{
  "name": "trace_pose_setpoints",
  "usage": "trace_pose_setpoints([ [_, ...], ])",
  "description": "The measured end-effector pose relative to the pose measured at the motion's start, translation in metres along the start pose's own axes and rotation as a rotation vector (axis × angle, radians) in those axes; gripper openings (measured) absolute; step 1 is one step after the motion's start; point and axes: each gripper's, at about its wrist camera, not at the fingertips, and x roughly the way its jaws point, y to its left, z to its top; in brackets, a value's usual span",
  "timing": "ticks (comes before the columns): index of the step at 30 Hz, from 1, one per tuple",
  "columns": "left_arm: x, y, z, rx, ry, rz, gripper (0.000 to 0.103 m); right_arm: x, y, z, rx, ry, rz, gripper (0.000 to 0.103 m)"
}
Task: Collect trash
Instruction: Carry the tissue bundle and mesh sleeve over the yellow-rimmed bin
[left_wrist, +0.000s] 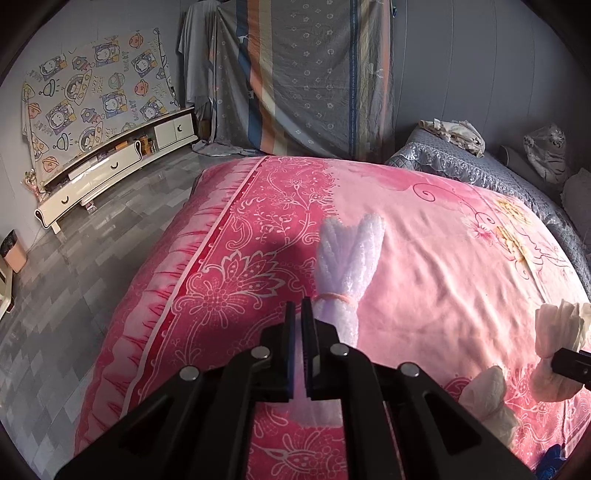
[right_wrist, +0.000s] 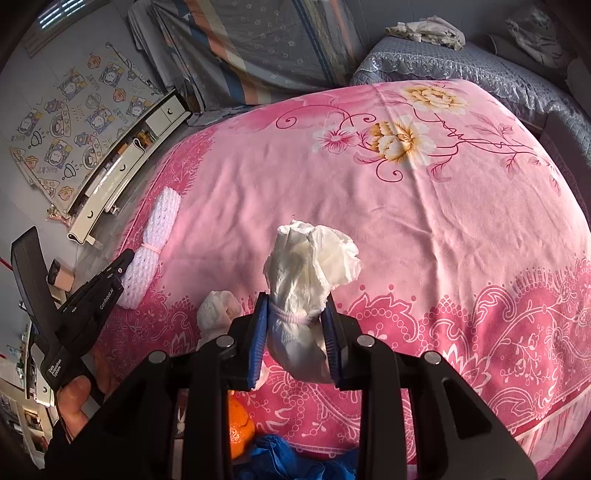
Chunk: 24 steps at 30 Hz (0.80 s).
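Observation:
My left gripper (left_wrist: 298, 306) is shut on the near end of a white foam net bundle (left_wrist: 347, 266) tied with a pink band, lying on the pink bedspread (left_wrist: 443, 236). The bundle (right_wrist: 155, 240) and the left gripper (right_wrist: 123, 264) also show in the right wrist view. My right gripper (right_wrist: 297, 306) is shut on a white crumpled tissue wad (right_wrist: 310, 273) tied with a pink band, held over the bedspread (right_wrist: 406, 206). That wad (left_wrist: 561, 325) shows at the right edge of the left wrist view. A second tissue wad (right_wrist: 218, 310) lies on the bed just left of the right gripper; it also shows in the left wrist view (left_wrist: 487, 391).
An orange (right_wrist: 240, 424) and a blue bag (right_wrist: 280, 458) sit below the right gripper. A pink bin (left_wrist: 14, 251) stands on the tiled floor at the left. A white TV cabinet (left_wrist: 114, 162) runs along the far wall. A grey bed (left_wrist: 480, 162) adjoins at the back right.

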Motion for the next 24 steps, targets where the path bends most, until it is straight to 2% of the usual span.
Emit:
trace_pose_setpoints([
  [13, -0.081, -0.023, 0.001, 0.012, -0.077, -0.123, 0.003, -0.077, -0.003, -0.020, 0.012, -0.095, -0.003, 0.026],
  [24, -0.141, -0.071, -0.008, 0.073, -0.128, -0.253, 0.003, -0.149, -0.037, -0.045, 0.062, -0.196, -0.032, 0.026],
])
